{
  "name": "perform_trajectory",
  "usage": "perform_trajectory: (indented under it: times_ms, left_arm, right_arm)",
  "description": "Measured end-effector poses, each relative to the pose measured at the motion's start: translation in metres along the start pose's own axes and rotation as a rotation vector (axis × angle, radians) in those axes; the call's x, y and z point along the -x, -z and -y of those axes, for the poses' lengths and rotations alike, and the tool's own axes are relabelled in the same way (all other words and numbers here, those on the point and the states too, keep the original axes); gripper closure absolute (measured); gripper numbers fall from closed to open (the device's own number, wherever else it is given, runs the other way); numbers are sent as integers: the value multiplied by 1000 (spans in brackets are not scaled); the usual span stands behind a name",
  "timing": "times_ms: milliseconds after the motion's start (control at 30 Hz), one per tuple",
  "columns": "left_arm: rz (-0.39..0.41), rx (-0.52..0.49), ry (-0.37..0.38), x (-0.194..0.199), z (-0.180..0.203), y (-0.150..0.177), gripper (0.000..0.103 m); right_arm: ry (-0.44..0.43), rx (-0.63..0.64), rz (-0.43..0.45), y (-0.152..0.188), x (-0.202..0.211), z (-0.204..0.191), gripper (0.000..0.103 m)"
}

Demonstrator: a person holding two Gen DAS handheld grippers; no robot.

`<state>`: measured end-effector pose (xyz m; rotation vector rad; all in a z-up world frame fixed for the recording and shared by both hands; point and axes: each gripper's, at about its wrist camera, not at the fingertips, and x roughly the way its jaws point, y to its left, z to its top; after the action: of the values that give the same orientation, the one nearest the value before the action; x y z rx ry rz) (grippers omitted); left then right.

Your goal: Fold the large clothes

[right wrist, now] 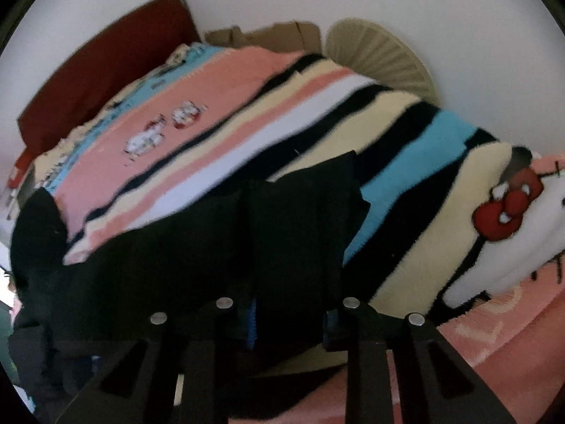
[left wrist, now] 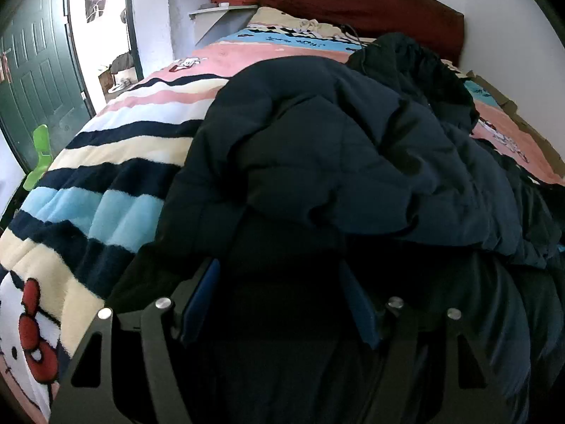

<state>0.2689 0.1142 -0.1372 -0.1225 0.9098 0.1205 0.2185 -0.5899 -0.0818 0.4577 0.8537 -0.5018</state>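
A large dark navy padded jacket [left wrist: 335,148] lies bunched on the striped bed. My left gripper [left wrist: 279,282] sits at the jacket's near hem, its blue pads [left wrist: 199,300] spread with dark cloth between them; the fingertips are buried in the fabric. In the right wrist view, my right gripper [right wrist: 289,296] has its blue pads [right wrist: 250,321] apart with a black part of the jacket [right wrist: 300,219] bulging up between them. The cloth hangs down to the left [right wrist: 35,240]. Whether either gripper pinches the cloth is unclear.
The bed is covered by a striped pink, blue, cream and navy blanket [left wrist: 116,162] with cartoon prints. A red headboard [left wrist: 360,3] stands at the far end. A green door [left wrist: 31,70] and green chair [left wrist: 40,155] are at left. A cardboard box [right wrist: 268,37] and cream fan [right wrist: 381,56] lie behind the bed.
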Motion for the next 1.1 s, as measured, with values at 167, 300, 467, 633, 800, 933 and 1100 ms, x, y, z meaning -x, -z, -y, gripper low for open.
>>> perform_trajectory:
  times_ms: [167, 300, 467, 633, 800, 933, 1100]
  left_arm:
    - [1, 5, 8, -1, -1, 1, 35]
    - [5, 15, 17, -2, -4, 1, 35]
    - [11, 24, 29, -2, -6, 2, 35]
    - [26, 39, 35, 1, -8, 3, 35]
    - [50, 44, -12, 18, -7, -4, 35]
    - [90, 78, 9, 48, -19, -11, 35]
    - [139, 107, 14, 84, -49, -12, 35]
  right_arm:
    - [-86, 35, 78, -5, 38, -27, 80]
    - [-166, 95, 140, -11, 72, -62, 81]
    - [-255, 213, 185, -9, 114, -125, 82]
    - [-326, 301, 206, 4, 146, -183, 83]
    - [-392, 392, 211, 21, 178, -244, 83]
    - [-442, 450, 213, 40, 203, -290, 83]
    - [-478, 547, 196, 79, 229, -352, 83]
